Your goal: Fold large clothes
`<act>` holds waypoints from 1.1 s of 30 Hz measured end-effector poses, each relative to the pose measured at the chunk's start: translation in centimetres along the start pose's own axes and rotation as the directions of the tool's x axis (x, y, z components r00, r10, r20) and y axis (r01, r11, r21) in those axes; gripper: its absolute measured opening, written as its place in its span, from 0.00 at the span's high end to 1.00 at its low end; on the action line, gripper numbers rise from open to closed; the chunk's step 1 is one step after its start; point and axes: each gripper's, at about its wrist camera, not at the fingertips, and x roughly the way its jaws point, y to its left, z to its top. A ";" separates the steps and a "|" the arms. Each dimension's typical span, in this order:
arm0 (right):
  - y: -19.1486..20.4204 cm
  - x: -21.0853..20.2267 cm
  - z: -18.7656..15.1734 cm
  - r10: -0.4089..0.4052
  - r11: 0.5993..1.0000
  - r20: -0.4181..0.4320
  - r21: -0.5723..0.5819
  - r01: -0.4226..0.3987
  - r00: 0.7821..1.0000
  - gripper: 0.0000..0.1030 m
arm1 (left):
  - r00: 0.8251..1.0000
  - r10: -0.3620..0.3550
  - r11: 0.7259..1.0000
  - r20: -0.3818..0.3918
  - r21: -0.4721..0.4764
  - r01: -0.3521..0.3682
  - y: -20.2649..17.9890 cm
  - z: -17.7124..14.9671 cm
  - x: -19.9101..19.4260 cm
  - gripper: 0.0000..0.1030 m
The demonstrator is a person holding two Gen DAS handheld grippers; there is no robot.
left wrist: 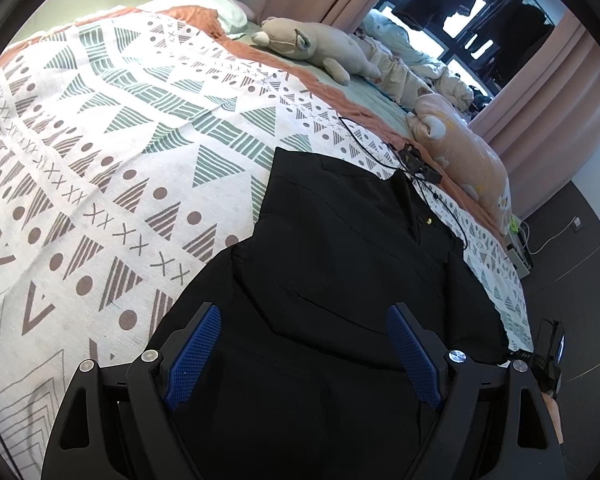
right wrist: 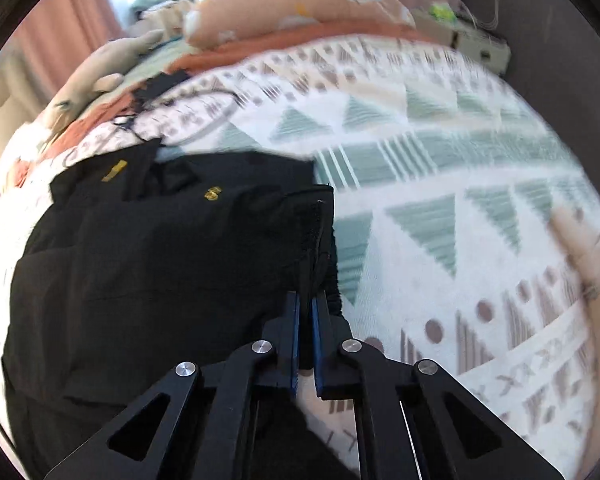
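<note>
While the black jacket (right wrist: 148,264) sprawls limp across the patterned bedspread (left wrist: 100,152), lower centre, the right gripper (right wrist: 307,300) pinches its soft hem edge; the left gripper (left wrist: 304,320) hangs spread above.

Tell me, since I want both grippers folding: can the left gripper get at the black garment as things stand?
Probably yes: the left gripper hangs open right over the black garment, with nothing between them.

left gripper (left wrist: 304,312): fingers spread wide, angled downward | right gripper (right wrist: 307,300): fingers pinched together, angled steeply downward
</note>
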 end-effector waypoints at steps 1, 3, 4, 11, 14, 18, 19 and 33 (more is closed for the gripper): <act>0.8 -1.3 0.5 0.001 1.000 0.018 -0.018 -0.001 1.000 0.94 | 1.000 -0.003 1.000 0.002 -0.003 0.003 0.1 0.0 -0.1 0.17; 2.5 -3.8 1.3 -0.006 0.998 0.053 -0.056 0.009 0.999 0.95 | 1.000 -0.014 1.000 0.005 -0.008 0.014 0.2 0.1 -0.5 0.17; 3.4 -5.0 1.7 -0.007 0.997 0.070 -0.074 0.012 0.998 0.95 | 1.000 -0.021 1.000 0.008 -0.013 0.021 0.2 0.1 -0.6 0.17; 11.7 -11.7 3.5 0.027 0.978 0.150 -0.207 0.004 0.988 0.95 | 0.997 -0.059 0.996 0.042 -0.058 0.062 1.4 0.8 -2.5 0.17; 15.7 -13.1 3.5 0.039 0.966 0.164 -0.260 0.005 0.986 0.95 | 0.996 -0.068 0.994 0.064 -0.081 0.073 2.2 1.2 -3.4 0.17; 20.9 -13.6 2.7 0.072 0.946 0.158 -0.323 -0.017 0.985 0.95 | 0.994 -0.075 0.991 0.081 -0.102 0.083 3.4 1.6 -4.4 0.17; 22.4 -13.5 2.4 0.084 0.939 0.152 -0.343 -0.027 0.985 0.95 | 0.994 -0.073 0.991 0.085 -0.106 0.082 3.7 1.8 -4.6 0.17; 36.5 -11.8 -2.8 0.321 0.870 0.039 -0.407 -0.278 0.946 0.45 | 0.992 -0.044 0.978 0.122 -0.199 0.068 9.5 3.2 -6.8 0.17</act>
